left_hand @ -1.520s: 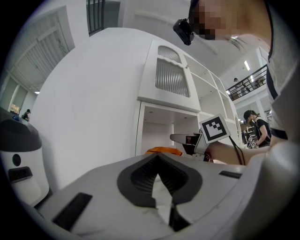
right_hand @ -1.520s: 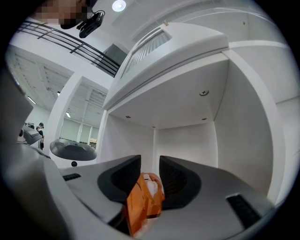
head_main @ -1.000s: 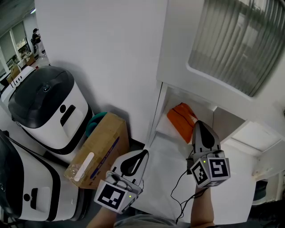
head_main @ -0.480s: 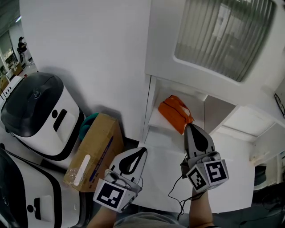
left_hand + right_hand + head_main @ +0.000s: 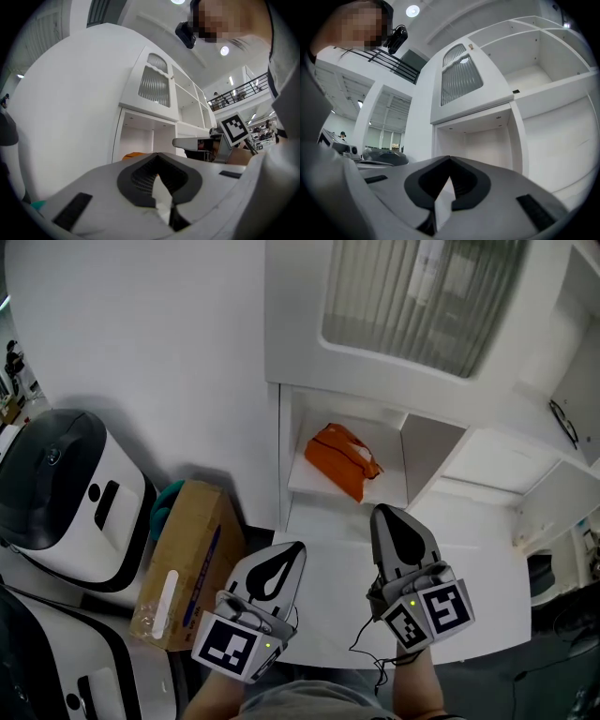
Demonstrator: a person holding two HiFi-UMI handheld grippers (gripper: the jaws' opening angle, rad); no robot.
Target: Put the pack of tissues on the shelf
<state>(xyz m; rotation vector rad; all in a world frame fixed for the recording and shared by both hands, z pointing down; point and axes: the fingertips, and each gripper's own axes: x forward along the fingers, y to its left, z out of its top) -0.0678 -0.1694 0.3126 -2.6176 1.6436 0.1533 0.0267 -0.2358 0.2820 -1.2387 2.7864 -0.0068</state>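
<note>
The orange pack of tissues point(image 5: 342, 457) lies on the white shelf point(image 5: 304, 482) inside the open cabinet compartment, with nothing touching it. My right gripper point(image 5: 382, 513) is shut and empty, its tip just in front of and below the shelf's edge. My left gripper point(image 5: 297, 547) is shut and empty too, lower and to the left over the white counter. In the left gripper view an edge of the orange pack point(image 5: 132, 155) shows past the left gripper point(image 5: 157, 155), and the right gripper point(image 5: 187, 142) reaches in from the right. The right gripper point(image 5: 450, 160) faces the white compartment.
A cardboard box point(image 5: 183, 563) leans on the floor at the left, with a teal object point(image 5: 167, 498) behind it. Two white and black machines point(image 5: 66, 488) stand further left. A ribbed glass door point(image 5: 412, 296) hangs above the shelf. A black cable point(image 5: 370, 645) trails from the right gripper.
The right gripper has drawn back from the orange pack, which stays on the shelf. The head view has swung, so the cabinet sits further left and higher in the picture.
</note>
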